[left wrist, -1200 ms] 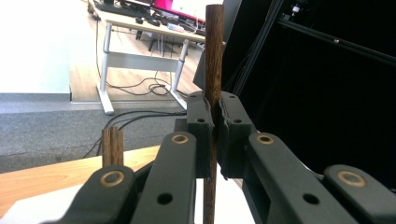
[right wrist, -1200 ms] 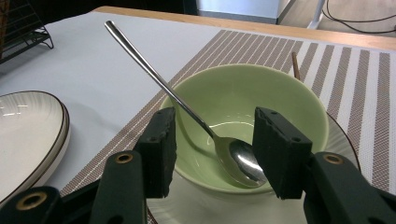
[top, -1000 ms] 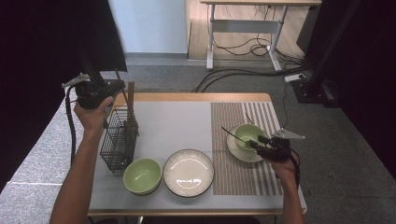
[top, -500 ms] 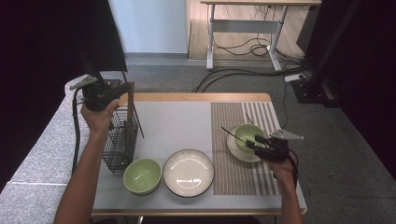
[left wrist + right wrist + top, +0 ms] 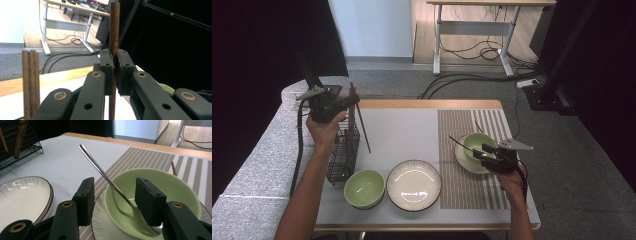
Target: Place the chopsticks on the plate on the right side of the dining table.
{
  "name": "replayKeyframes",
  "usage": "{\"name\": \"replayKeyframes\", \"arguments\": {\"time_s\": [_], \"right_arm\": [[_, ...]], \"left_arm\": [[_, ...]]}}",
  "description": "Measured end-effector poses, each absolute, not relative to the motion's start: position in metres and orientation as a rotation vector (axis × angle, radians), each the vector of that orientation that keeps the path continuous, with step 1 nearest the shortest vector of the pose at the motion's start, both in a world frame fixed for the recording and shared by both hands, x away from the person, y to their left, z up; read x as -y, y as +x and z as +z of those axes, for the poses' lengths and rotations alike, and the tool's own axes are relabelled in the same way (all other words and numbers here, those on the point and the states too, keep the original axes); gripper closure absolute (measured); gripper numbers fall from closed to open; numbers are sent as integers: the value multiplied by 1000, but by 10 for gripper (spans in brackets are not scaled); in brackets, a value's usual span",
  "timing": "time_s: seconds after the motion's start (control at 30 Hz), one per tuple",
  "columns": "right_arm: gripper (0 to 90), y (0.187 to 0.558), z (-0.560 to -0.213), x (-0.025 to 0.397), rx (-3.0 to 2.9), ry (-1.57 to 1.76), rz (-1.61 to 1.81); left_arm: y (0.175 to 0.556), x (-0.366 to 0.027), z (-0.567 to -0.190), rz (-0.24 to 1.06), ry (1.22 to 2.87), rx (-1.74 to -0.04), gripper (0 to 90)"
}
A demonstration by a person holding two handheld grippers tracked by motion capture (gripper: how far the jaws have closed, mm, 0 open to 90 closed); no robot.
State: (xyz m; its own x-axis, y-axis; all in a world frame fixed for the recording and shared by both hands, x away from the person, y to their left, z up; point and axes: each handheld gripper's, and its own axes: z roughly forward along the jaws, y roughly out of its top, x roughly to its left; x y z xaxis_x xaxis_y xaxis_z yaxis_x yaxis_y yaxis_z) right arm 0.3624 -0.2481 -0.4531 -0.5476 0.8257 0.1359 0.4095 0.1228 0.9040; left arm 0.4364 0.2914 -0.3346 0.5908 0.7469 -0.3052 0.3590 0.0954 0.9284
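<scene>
While the left gripper (image 5: 346, 102) is hovering above the wire basket (image 5: 343, 155) at the far left of the table (image 5: 407, 125), its jaws are pressing together on a single dark wooden chopstick (image 5: 360, 124). From the high view that chopstick is running lengthwise from the jaws down toward the near right, its upper end rising a little past the jaws toward the far side and its lower tip hanging over the white table surface just right of the basket. In the left gripper view the chopstick (image 5: 113, 57) is standing nearly vertical between the two pads, sticking well above them, and further chopsticks (image 5: 30, 82) are standing upright at the left edge.

Over at the right, the right gripper (image 5: 484, 151) is resting low at the green bowl (image 5: 478, 144), which is sitting on a saucer (image 5: 462, 160) on the striped mat (image 5: 462, 185). Its jaws are standing spread, one outside the bowl's left rim and the other over the bowl (image 5: 160, 192), pinching nothing. A metal spoon (image 5: 110, 185) is lying in that bowl, its handle pointing up and out toward the far left between the jaws.

Nearer the person, a white plate (image 5: 413, 184) and a second green bowl (image 5: 364, 188) are sitting side by side, just apart.
</scene>
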Motion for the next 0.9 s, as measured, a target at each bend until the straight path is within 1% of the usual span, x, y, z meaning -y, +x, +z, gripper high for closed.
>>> {"name": "replayKeyframes", "arguments": {"time_s": [0.33,0.9], "right_arm": [[507,364,-455,231,-2054,1153,1407],[507,366,-456,230,-2074,1158,1430]], "left_arm": [[438,-279,-343,339,1522,-966,847],[442,-262,-348,303,1542,-956,847]]}}
